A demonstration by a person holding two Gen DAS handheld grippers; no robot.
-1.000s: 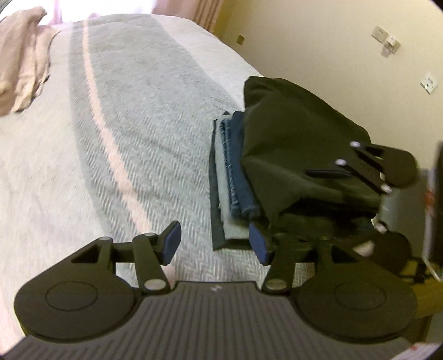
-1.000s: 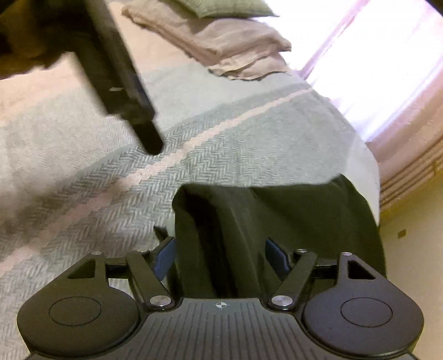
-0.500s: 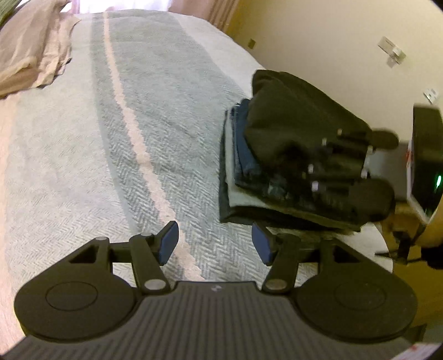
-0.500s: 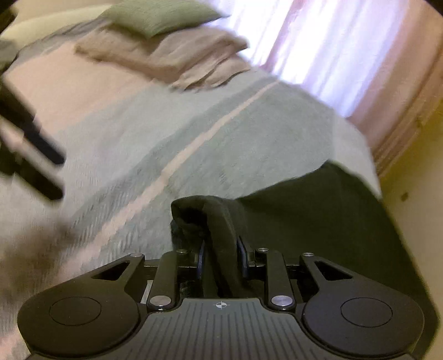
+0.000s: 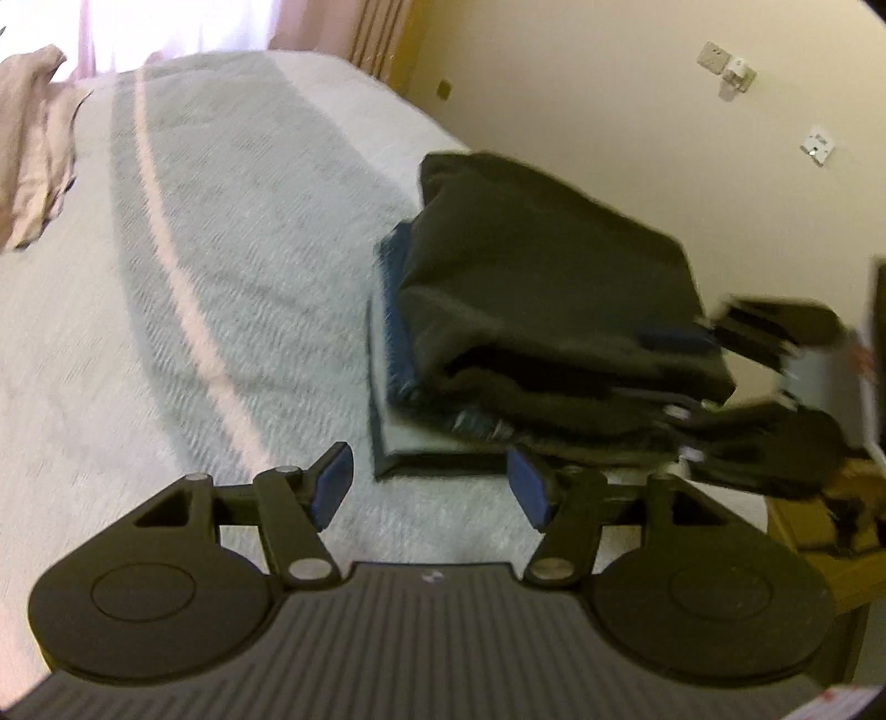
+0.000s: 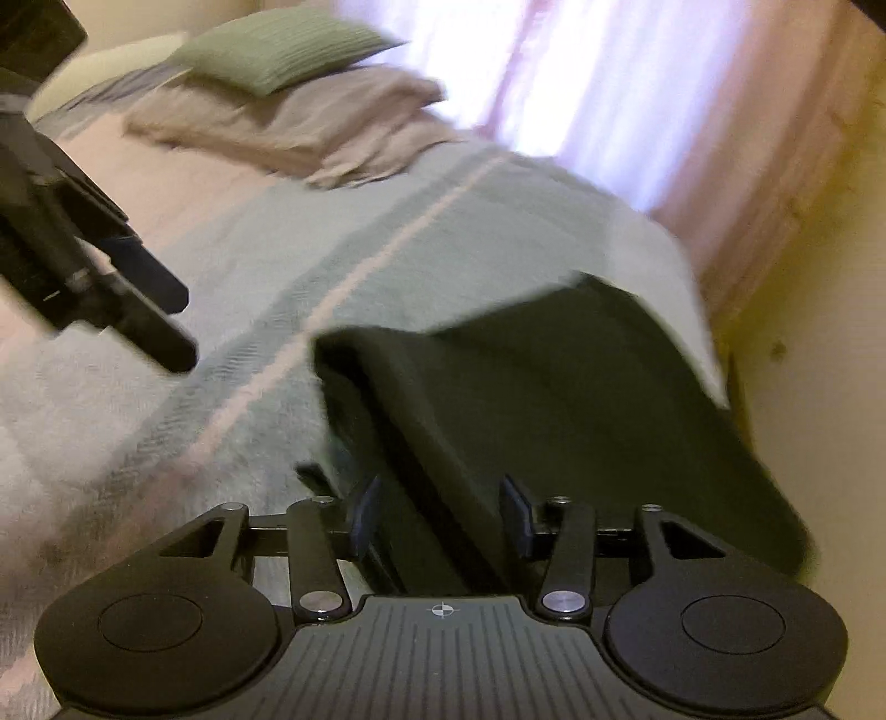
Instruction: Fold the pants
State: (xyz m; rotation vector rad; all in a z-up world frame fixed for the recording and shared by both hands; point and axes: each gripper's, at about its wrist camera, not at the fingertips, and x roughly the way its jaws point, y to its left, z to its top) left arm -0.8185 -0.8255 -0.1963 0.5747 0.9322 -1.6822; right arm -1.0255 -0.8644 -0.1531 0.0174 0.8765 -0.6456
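Observation:
The folded dark green pants (image 5: 542, 310) lie on top of a stack of folded clothes (image 5: 398, 437) at the bed's right edge. In the left wrist view my left gripper (image 5: 429, 487) is open just short of the stack, with nothing between its blue pads. In that view my right gripper (image 5: 769, 387) reaches in from the right at the pants' near corner. In the right wrist view my right gripper (image 6: 437, 512) is open, its pads standing apart on either side of a thick fold of the pants (image 6: 554, 399). My left gripper (image 6: 111, 288) hangs blurred at the upper left.
The grey herringbone bedspread (image 5: 210, 277) with a pale stripe stretches left of the stack. Beige folded bedding (image 6: 310, 127) and a green pillow (image 6: 277, 50) lie at the bed's head. A wall with sockets (image 5: 731, 66) and a wooden nightstand (image 5: 819, 554) border the right side.
My right gripper, shut on the pants' fold half a second ago, has opened and let go of it. The left gripper stayed open and shifted slightly in front of the stack.

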